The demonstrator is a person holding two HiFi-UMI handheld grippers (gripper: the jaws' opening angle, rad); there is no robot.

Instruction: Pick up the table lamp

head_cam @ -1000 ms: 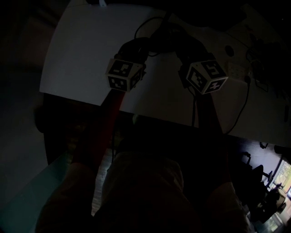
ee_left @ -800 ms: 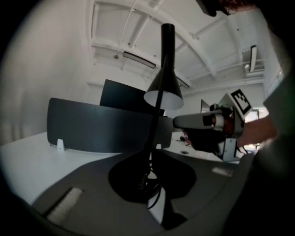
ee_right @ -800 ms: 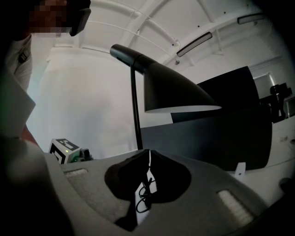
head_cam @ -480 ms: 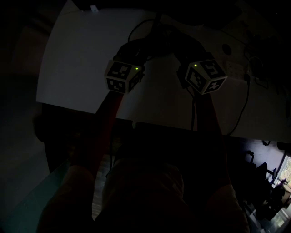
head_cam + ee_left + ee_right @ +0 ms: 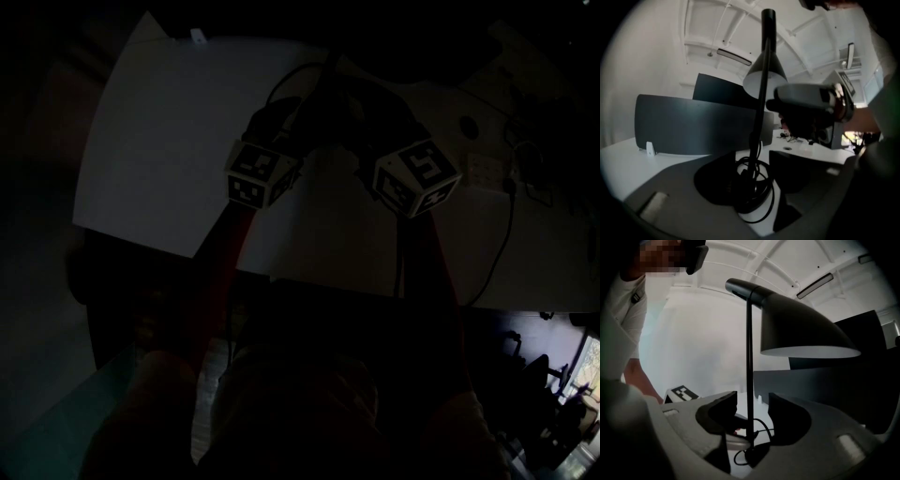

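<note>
**Both pairs of jaws spreading around the lamp's stem**

The black table lamp (image 5: 762, 93) stands upright on the white worktop (image 5: 169, 141). Its thin stem (image 5: 749, 371) rises from a dark base (image 5: 758, 454) to a cone shade (image 5: 801, 333) that juts out to one side of the stem. The left gripper (image 5: 752, 174) and the right gripper (image 5: 752, 420) face the stem from roughly opposite sides. The jaws of each are opening, and the stem stands in each gap with no pad pressing on it. A black cord (image 5: 769, 202) lies coiled at the foot of the stem.

The stem looks like a stiff, smooth tube, so it should not bend, but it could slide or twist in a loose pinch. The base is probably weighted, which would make the lamp bottom-heavy, while the offset shade would tend to tip it. The best hold appears to be low on the stem, just above the base, perhaps with the other gripper higher up the stem to steady it. The shade looks too wide and thin-walled to pinch. The cord will likely trail from the stem's foot.
</note>
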